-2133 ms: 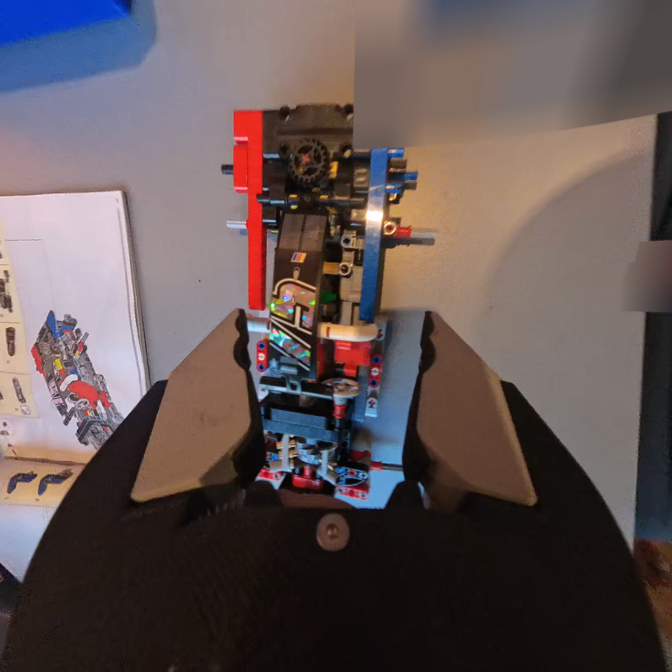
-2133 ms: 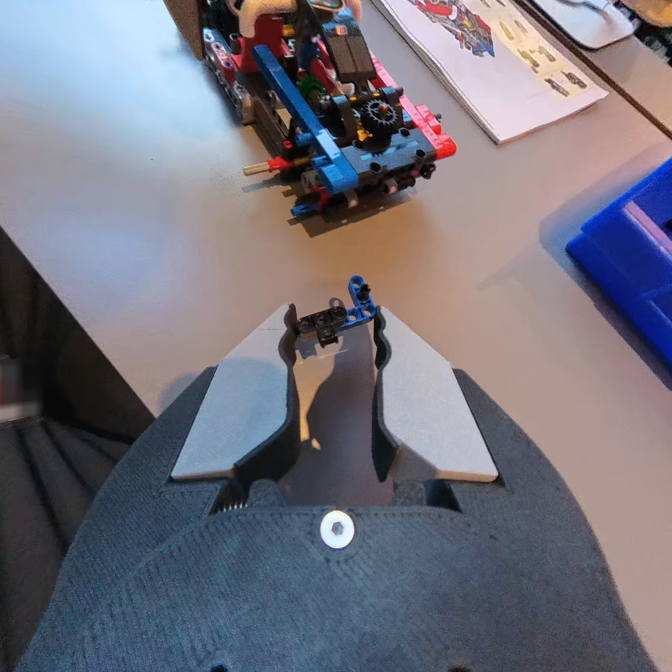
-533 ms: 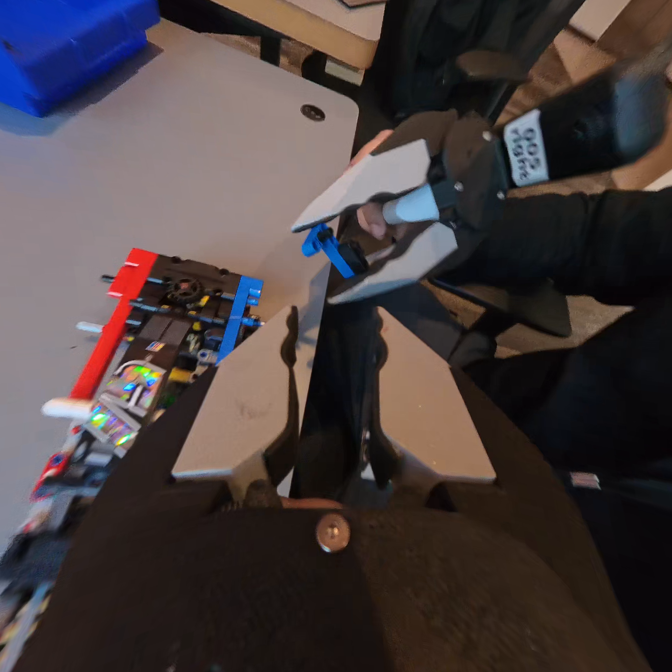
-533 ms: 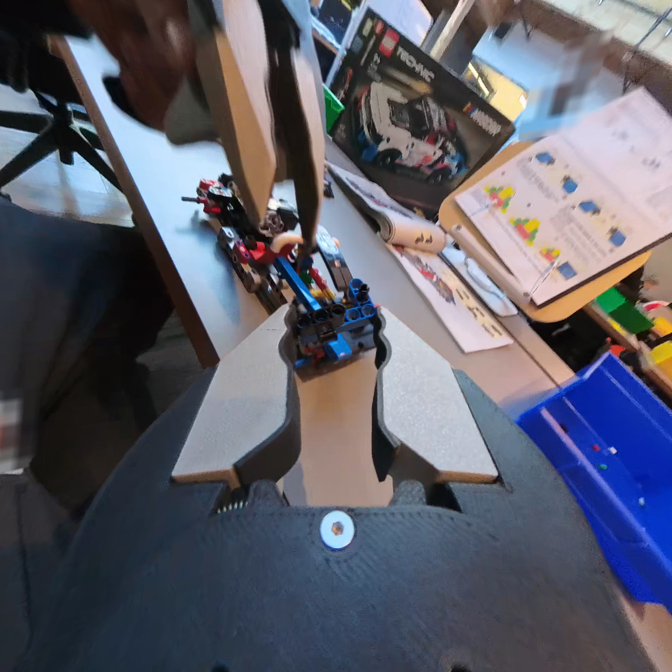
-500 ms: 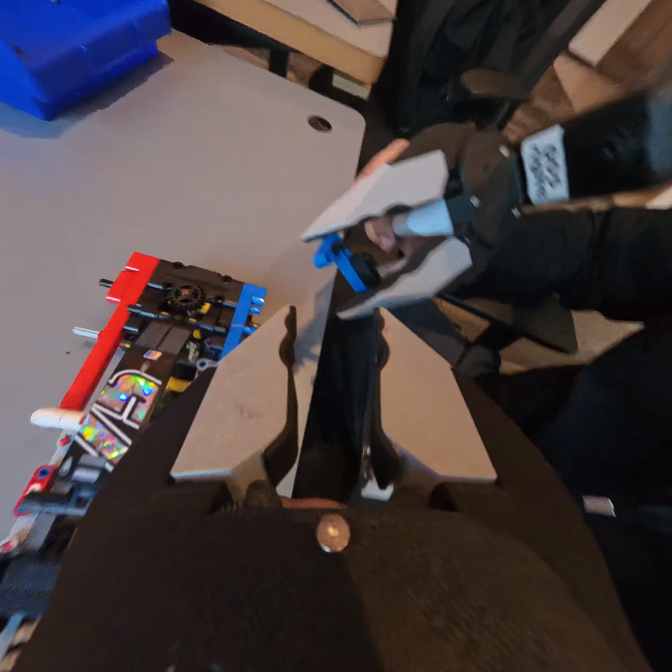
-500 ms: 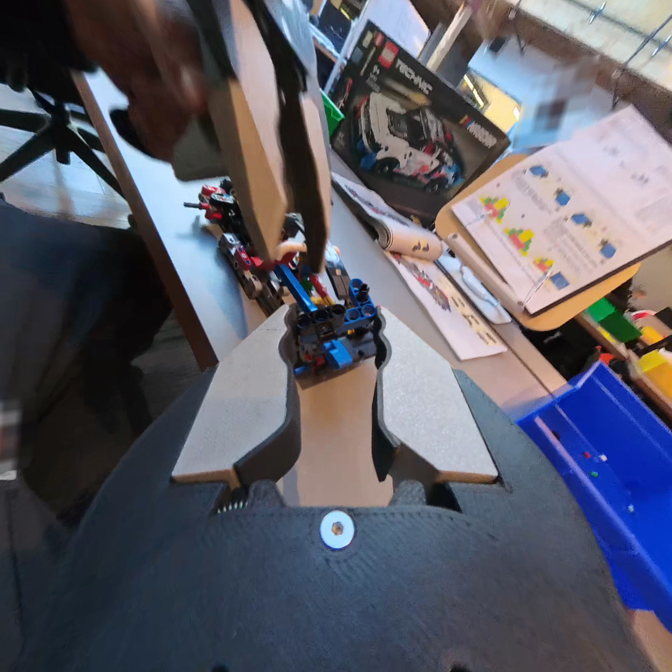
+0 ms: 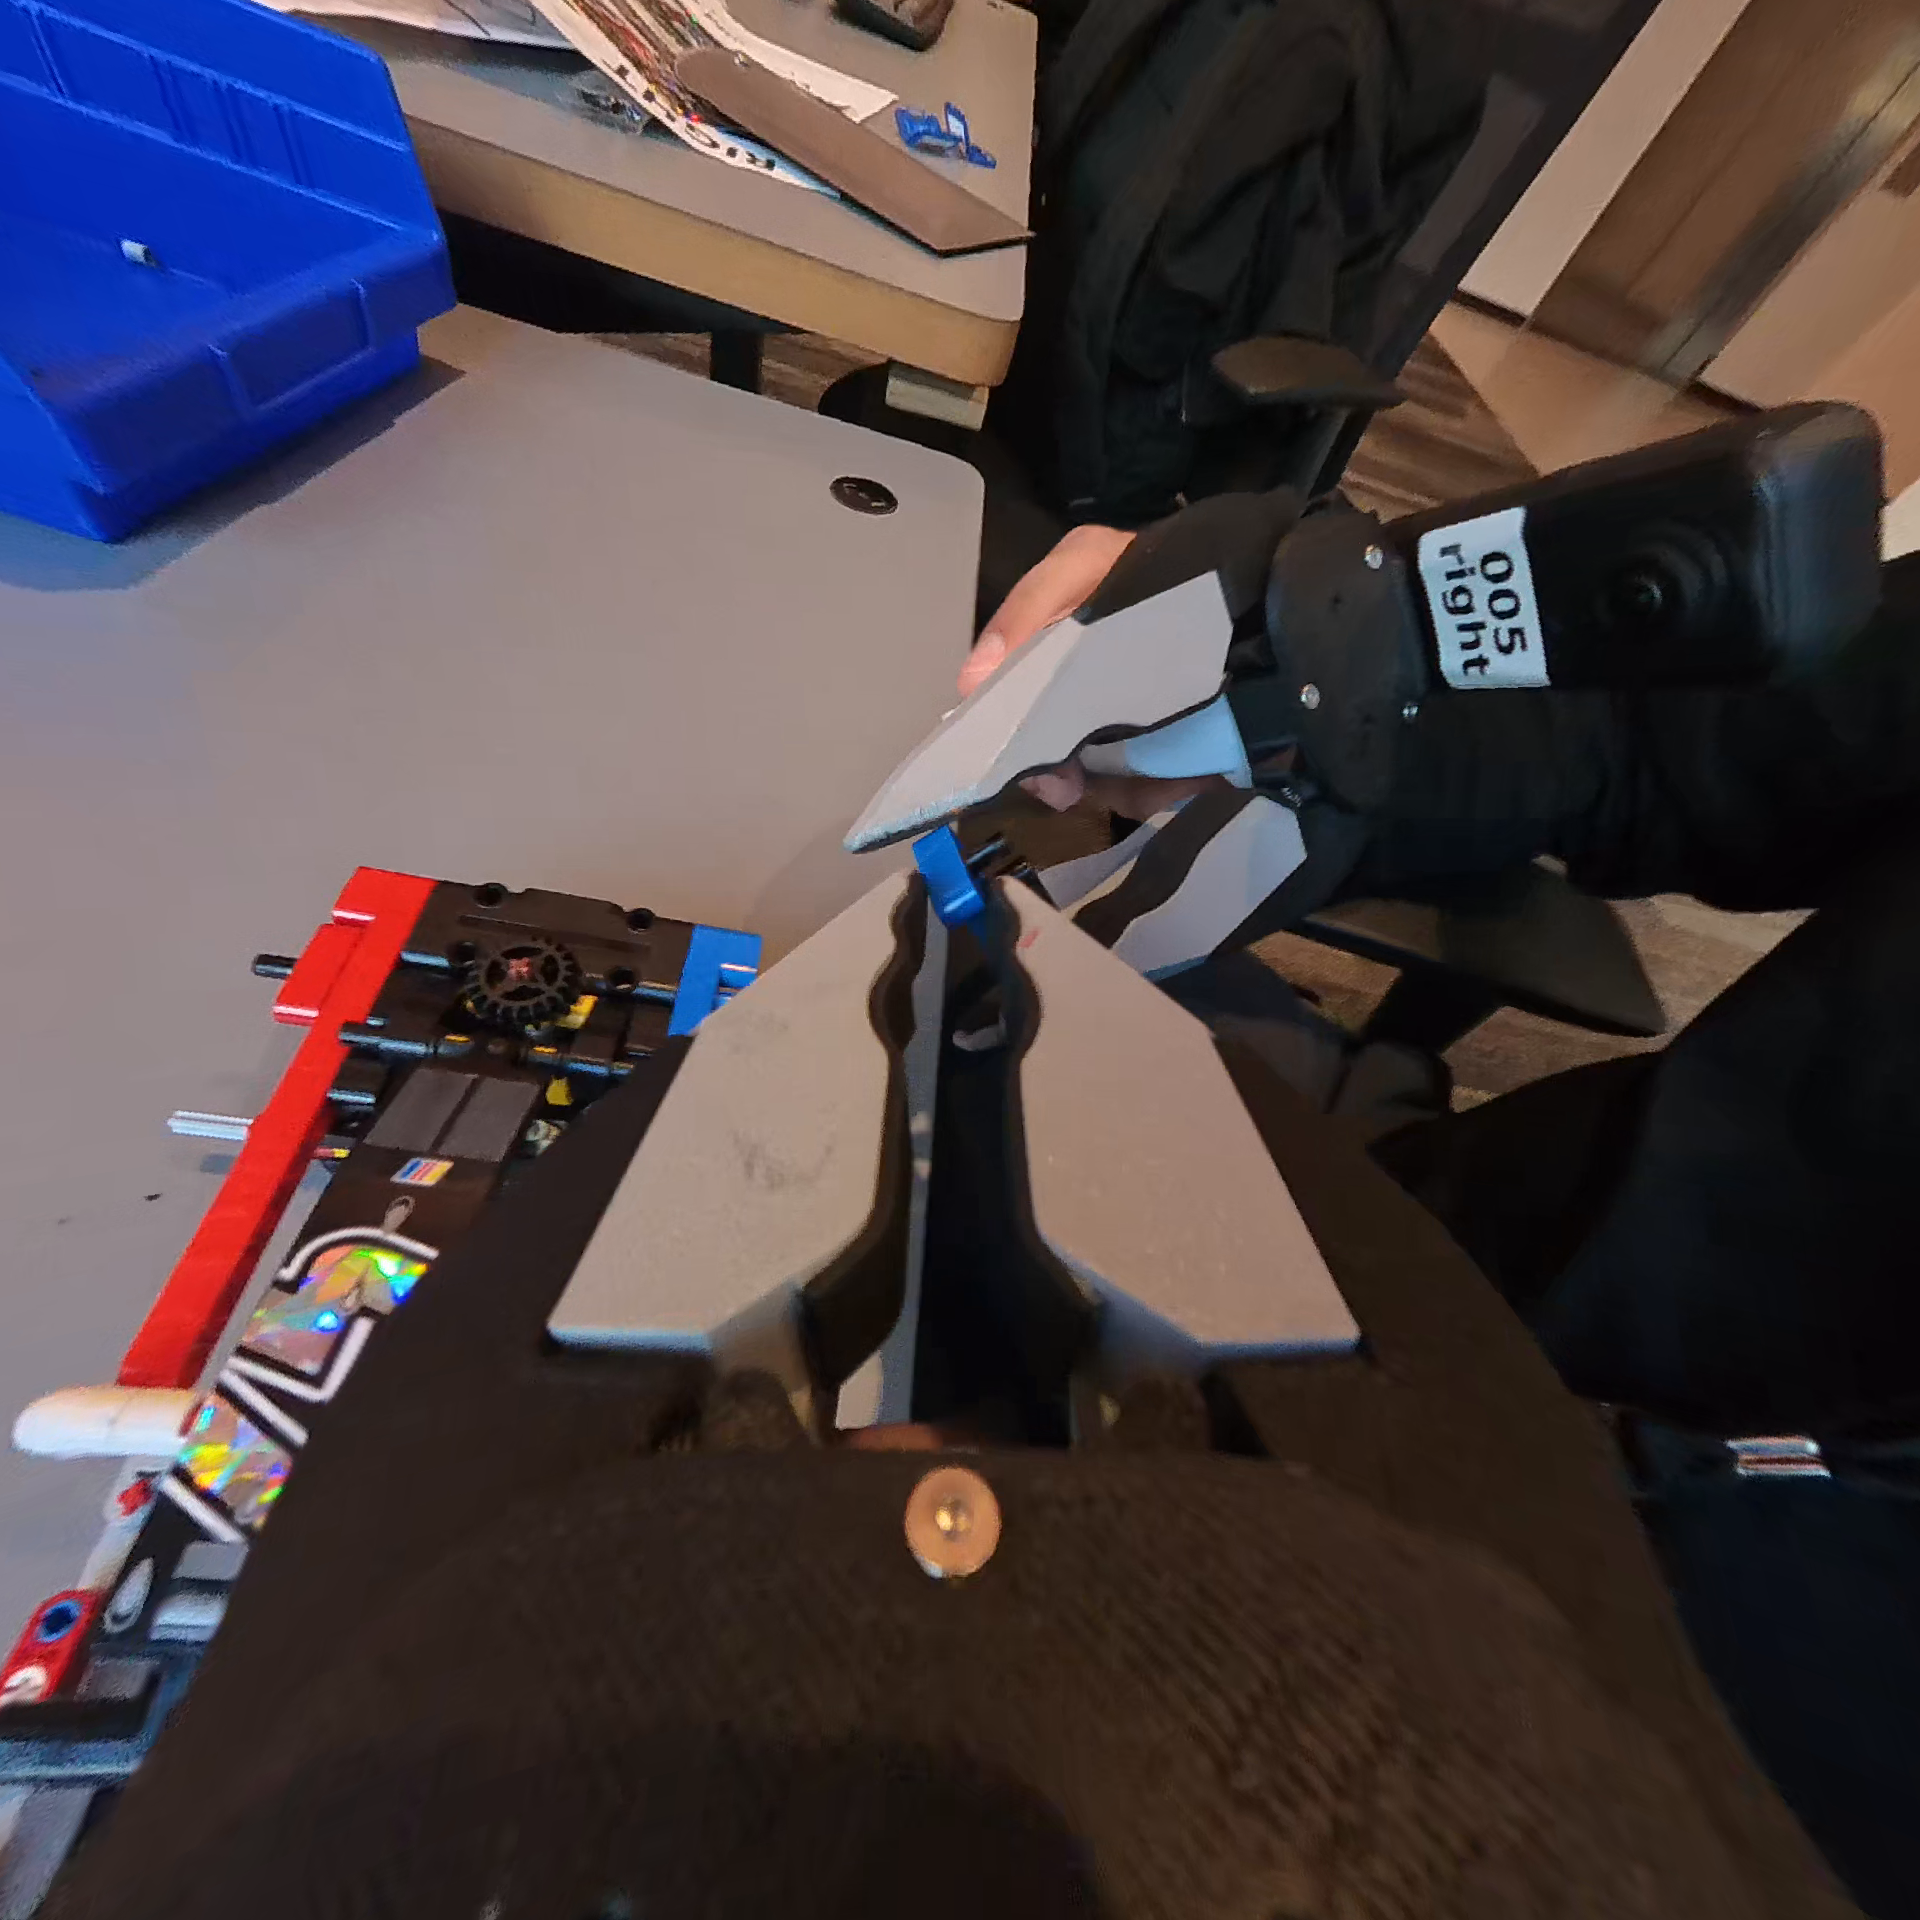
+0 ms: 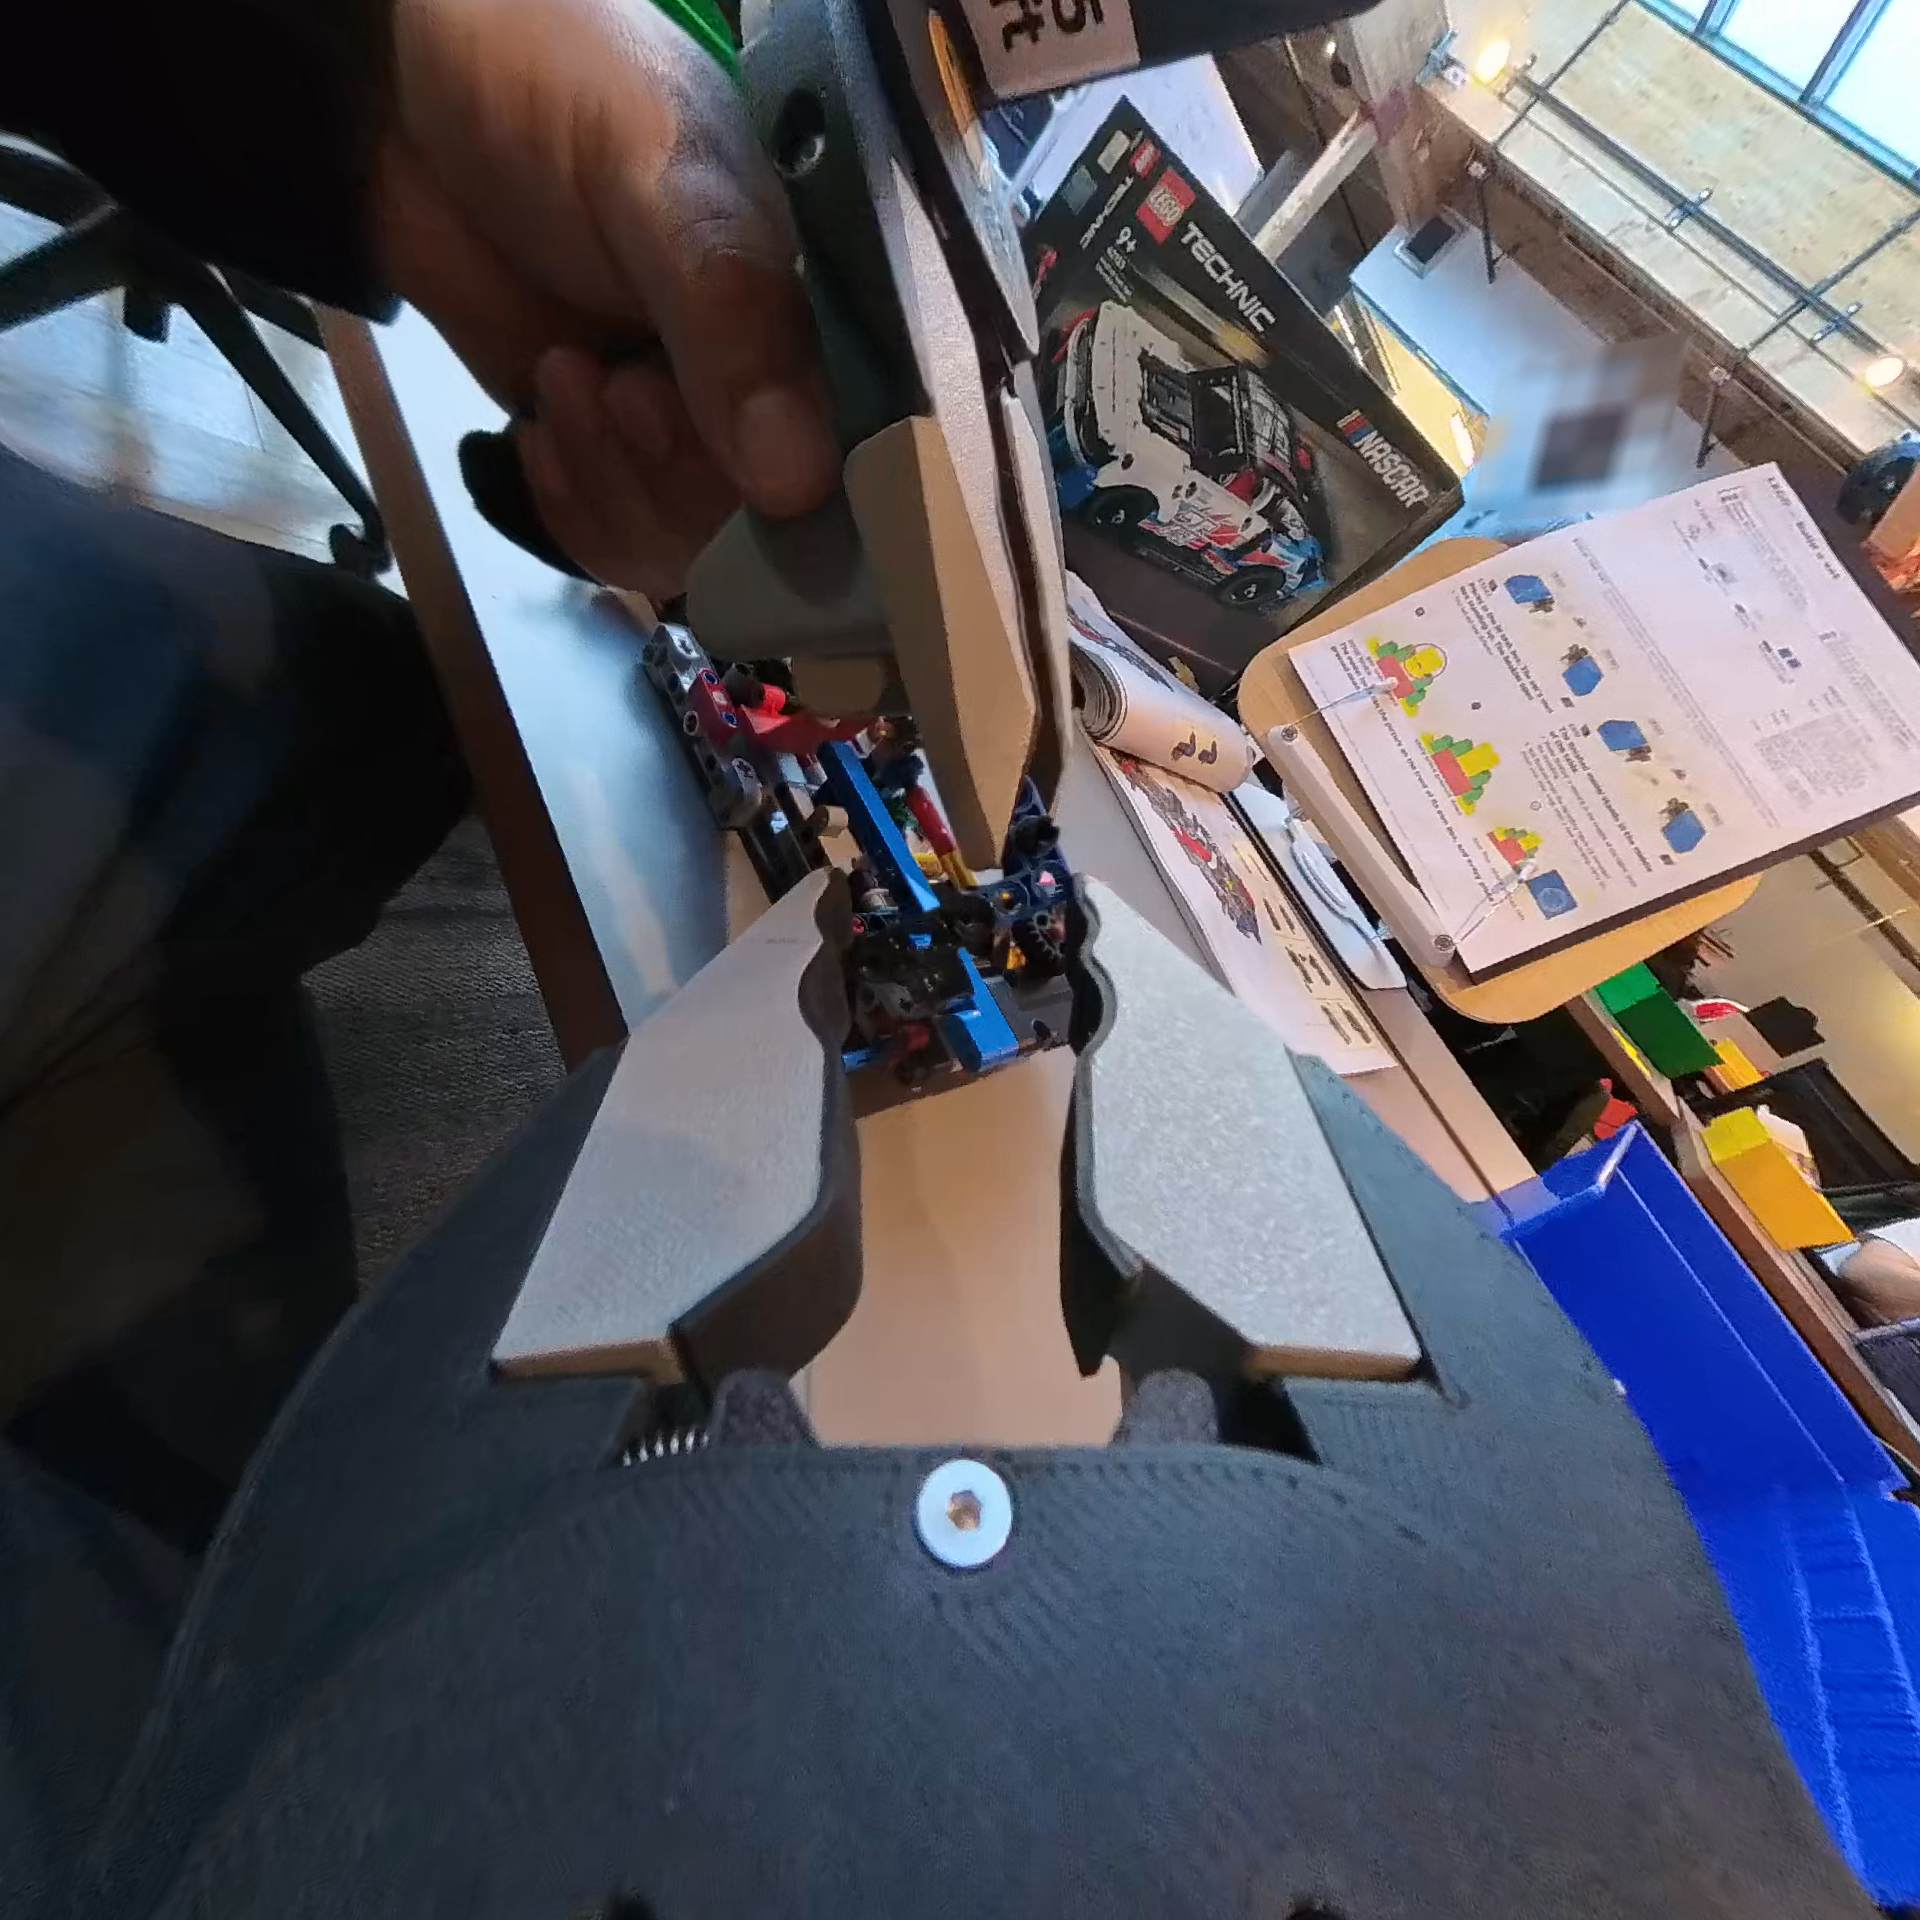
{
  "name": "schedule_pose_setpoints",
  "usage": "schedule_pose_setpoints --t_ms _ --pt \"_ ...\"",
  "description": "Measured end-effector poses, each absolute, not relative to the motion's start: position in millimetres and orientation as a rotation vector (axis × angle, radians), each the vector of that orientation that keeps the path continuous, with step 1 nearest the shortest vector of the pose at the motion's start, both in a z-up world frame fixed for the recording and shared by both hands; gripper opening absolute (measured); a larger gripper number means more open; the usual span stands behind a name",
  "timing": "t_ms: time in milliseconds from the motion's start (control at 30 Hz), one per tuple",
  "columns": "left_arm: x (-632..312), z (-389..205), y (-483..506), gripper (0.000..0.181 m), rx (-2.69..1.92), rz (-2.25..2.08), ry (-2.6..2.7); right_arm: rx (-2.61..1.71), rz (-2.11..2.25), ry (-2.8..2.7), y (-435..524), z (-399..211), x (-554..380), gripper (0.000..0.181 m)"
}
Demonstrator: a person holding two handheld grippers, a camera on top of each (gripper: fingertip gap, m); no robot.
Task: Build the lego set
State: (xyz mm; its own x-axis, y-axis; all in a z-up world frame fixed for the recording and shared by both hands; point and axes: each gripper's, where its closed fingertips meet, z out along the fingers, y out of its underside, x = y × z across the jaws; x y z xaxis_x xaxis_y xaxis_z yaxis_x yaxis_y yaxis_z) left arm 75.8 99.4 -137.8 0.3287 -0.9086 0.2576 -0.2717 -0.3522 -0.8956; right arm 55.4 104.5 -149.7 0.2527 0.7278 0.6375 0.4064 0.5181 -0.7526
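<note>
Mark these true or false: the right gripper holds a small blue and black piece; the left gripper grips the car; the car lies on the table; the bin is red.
1. The right gripper holds a small blue and black piece. True.
2. The left gripper grips the car. False: the car lies free beside it, and the left gripper's tips are at the piece.
3. The car lies on the table. True.
4. The bin is red. False: it is blue.
</note>
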Motion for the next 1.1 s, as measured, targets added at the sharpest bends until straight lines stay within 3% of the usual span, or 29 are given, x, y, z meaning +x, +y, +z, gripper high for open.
schedule_pose_setpoints --t_ms 200,300,367,600,933,1033,1100 --pt "71 -142 115 0.007 -1.69 -0.734 1.135 -1.217 0.487 -1.365 106 -157 64 0.038" --pt "73 -146 111 0.006 -1.596 -0.608 1.218 -1.327 0.671 -1.318 108 -152 76 0.018" --pt "76 -150 109 0.006 -1.545 -0.567 1.256 -1.348 0.751 -1.305 109 -143 76 0.016" --pt "79 -148 91 0.006 -1.402 -0.659 1.337 -1.295 0.821 -1.545 95 -151 70 0.005" --pt "76 -152 90 0.006 -1.519 -0.784 1.207 -1.311 0.968 -1.591 90 -155 68 0.004" --pt "61 -151 100 0.024 -1.619 -0.703 1.121 -1.348 0.906 -1.578 104 -166 73 0.004" --pt "55 -155 94 0.024 -1.666 -0.69 1.16 -1.362 0.927 -1.573 109 -171 74 0.004"
